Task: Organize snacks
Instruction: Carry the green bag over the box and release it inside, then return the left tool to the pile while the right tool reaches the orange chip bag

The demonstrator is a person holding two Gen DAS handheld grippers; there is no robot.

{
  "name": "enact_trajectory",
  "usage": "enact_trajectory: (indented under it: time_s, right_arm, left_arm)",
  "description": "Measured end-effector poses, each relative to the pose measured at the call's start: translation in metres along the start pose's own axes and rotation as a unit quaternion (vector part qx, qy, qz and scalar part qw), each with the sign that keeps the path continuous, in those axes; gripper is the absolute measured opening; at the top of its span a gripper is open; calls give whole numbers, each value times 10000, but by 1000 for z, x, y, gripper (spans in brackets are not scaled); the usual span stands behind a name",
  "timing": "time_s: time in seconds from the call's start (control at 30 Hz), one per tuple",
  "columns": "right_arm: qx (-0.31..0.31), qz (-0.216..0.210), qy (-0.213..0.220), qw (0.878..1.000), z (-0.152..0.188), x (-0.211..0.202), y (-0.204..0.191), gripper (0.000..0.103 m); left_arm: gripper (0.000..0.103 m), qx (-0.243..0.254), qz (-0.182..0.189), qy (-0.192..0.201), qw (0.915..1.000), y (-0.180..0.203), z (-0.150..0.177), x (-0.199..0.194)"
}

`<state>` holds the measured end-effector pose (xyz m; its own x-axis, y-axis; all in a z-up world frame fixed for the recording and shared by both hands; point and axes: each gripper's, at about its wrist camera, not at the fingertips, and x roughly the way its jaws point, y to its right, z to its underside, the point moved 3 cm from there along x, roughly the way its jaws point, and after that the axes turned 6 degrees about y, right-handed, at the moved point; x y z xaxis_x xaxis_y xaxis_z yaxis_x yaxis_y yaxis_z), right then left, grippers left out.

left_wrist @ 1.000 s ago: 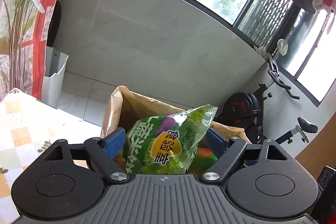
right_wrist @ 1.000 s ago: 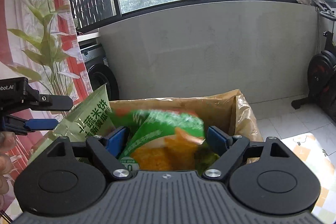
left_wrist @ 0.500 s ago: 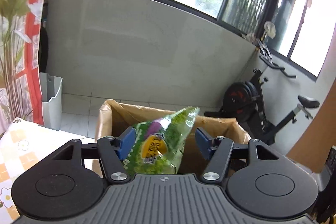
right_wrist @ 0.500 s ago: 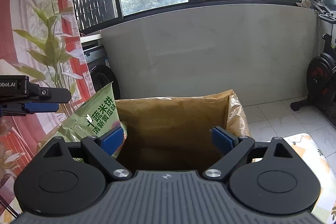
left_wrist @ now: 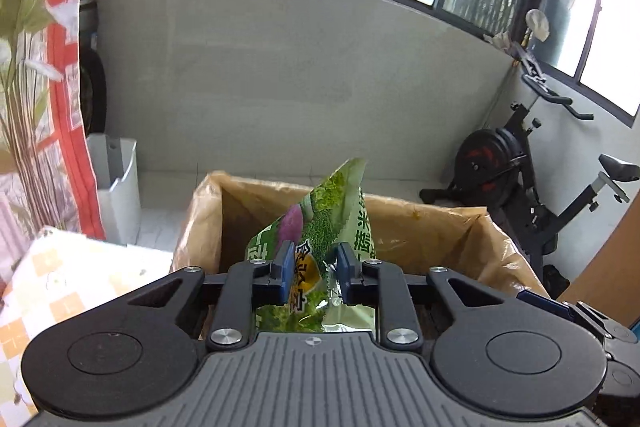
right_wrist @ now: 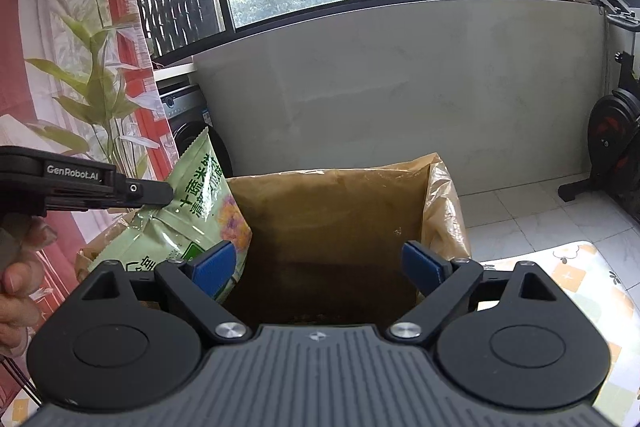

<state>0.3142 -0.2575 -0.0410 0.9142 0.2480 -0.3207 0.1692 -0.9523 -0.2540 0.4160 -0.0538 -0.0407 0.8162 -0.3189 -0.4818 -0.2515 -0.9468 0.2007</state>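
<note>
Left gripper [left_wrist: 311,269]: its blue fingers [left_wrist: 285,269] are closing on a green snack bag [left_wrist: 320,223] and already pinch it near its lower half, the film creased between the pads. The bag stands tilted, its serrated top edge pointing up, over the near rim of an open brown box [left_wrist: 420,227] lined with clear plastic film. In the right wrist view the same bag [right_wrist: 188,215] leans at the box's left wall, with the left gripper's black body [right_wrist: 72,183] reaching in from the left edge and a person's hand [right_wrist: 16,267] behind it.

Right gripper [right_wrist: 318,265]: fingers [right_wrist: 422,265] wide apart, nothing between them. It looks straight into the box [right_wrist: 332,211], whose interior is dark; contents on the bottom cannot be made out.

The box sits at the far edge of a worktop [left_wrist: 60,279] covered with a checked orange-and-white cloth. An exercise bike [left_wrist: 520,171] stands on the tiled floor to the right, and a white bin [left_wrist: 116,179] to the left.
</note>
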Motion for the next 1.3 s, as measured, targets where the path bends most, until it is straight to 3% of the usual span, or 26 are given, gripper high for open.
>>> enact_trajectory:
  time_s: [0.27,0.33,0.37,0.43,0.53,0.7,0.93,1.1,1.3]
  right_arm:
    - [13,-26,-49,10000,1,-2,0,91]
    - [35,-16,-49,10000,0,-3,0,91]
    - [48,-12,-45,10000,0,-3,-1,91]
    - [63,4,-35,10000,-1,-5,-1,91]
    - [37,17,-42,10000,-1,-7,-2,91]
    - [51,3,4,10000,-3,-17,-2,91]
    - [33,-183,171,9997,-8,-50,-14,91]
    - [58,-346,319,9989,5,-81,-24,91]
    - [206,-402,205,9988,46,-109,-35,91]
  left_arm:
    - [33,-695,29,-503,9963,-25,15,11]
    - [35,-590,-6,-538,9968,-26,16,9]
    - [35,-499,-51,-458,9977,-24,15,5]
    - [49,-257,-93,-133,9995,-17,8,-8]
    - [61,59,49,319,9995,-8,0,-30]
    - [61,445,-240,631,9967,-1,-4,-59]
    - [61,604,-524,829,9933,-11,8,-107]
    - [61,772,-603,938,9908,-14,32,-146]
    - [61,877,-667,831,9904,-20,83,-173]
